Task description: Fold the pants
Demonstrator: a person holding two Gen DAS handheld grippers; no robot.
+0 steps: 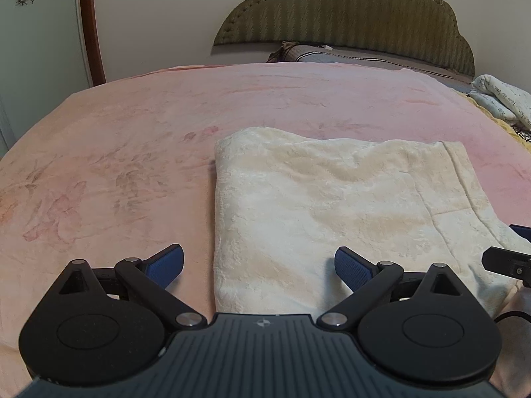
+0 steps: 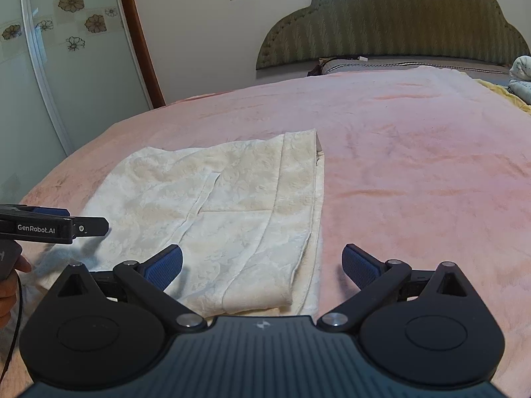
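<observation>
Pants (image 1: 338, 212), cream, plush fabric, lie folded flat on the pink blanket (image 1: 132, 132) covering the bed. They sit toward the near edge of the bed, well apart from the green headboard (image 1: 345, 16) at the far end. Layers are stacked; a seam and a hem edge show on the top layer in the right wrist view.

Left gripper (image 1: 259, 265): jaws spread wide, nothing between the blue pads (image 1: 167, 265). It hovers over the left edge of the pants; one pad is above bare blanket, the other above the fabric. No contact visible.

Right gripper (image 2: 262, 265): jaws spread wide, nothing pinched. It hovers over the right edge of the pants (image 2: 232, 205); left pad above the fabric, right pad above bare blanket (image 2: 415, 165).

In the right wrist view the left gripper (image 2: 96, 225) shows side-on at the left margin, just beside the pants' left side.

Pillows (image 1: 504, 102) lie at the bed's far right corner.
</observation>
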